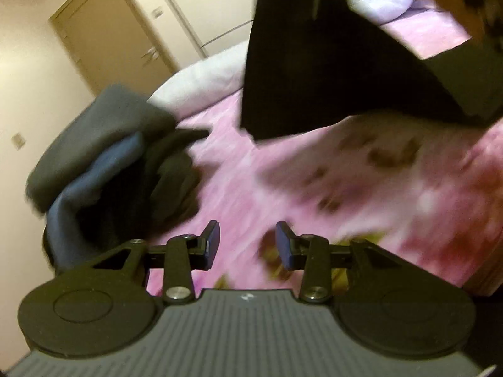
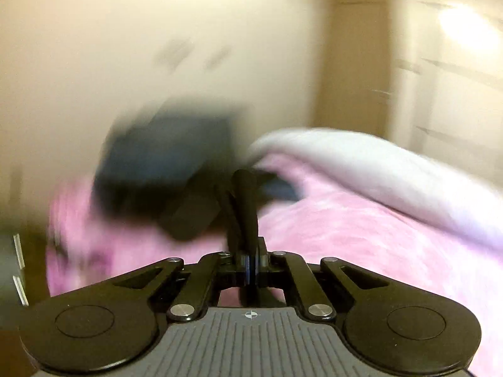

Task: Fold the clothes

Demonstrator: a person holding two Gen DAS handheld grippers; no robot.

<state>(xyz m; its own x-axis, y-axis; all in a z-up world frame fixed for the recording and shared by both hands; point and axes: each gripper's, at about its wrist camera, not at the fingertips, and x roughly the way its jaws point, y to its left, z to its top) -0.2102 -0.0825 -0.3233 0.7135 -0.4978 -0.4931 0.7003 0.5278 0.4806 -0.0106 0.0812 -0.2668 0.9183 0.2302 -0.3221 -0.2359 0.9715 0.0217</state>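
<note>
A black garment (image 1: 314,72) is held up above a pink floral bedspread (image 1: 314,188). A fold of black cloth (image 2: 245,201) is pinched in the closed right gripper (image 2: 251,267). The left gripper (image 1: 247,245) is seen part-open and empty. Dark clothes (image 1: 110,157) are piled near a white pillow (image 1: 204,78), a tan door (image 1: 110,31) and cream walls (image 1: 22,94).

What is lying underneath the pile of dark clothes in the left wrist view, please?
The pile of dark clothes rests on the pink floral bedspread. The bedspread directly beneath it is covered, so nothing more there can be seen.
</note>
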